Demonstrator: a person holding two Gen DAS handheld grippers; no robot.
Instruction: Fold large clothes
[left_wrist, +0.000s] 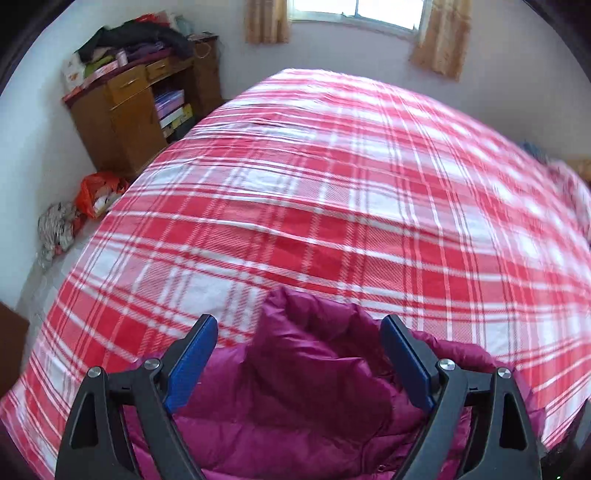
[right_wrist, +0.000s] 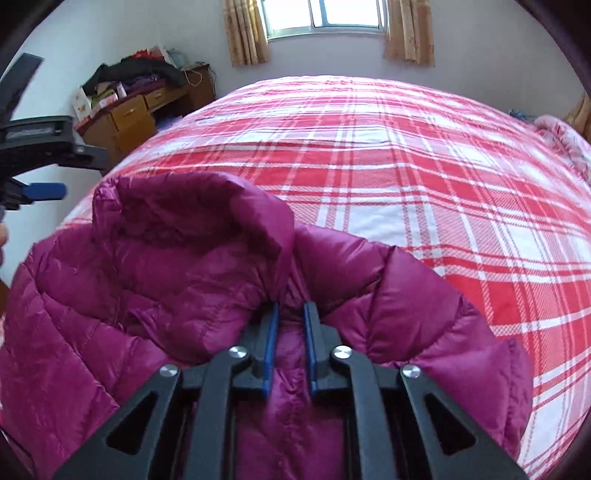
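The magenta down jacket (right_wrist: 207, 288) lies bunched at the 6 o'clock edge of the plaid-covered bed (right_wrist: 424, 155). The right hand-held gripper (right_wrist: 290, 314) is clamped on a jacket fold. The left hand-held gripper (left_wrist: 299, 328) hovers above the jacket, jaws spread wide, gripping nothing.

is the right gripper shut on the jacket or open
Shut on it: the right gripper has its blue fingers close together, pinching a fold of the magenta puffer jacket.
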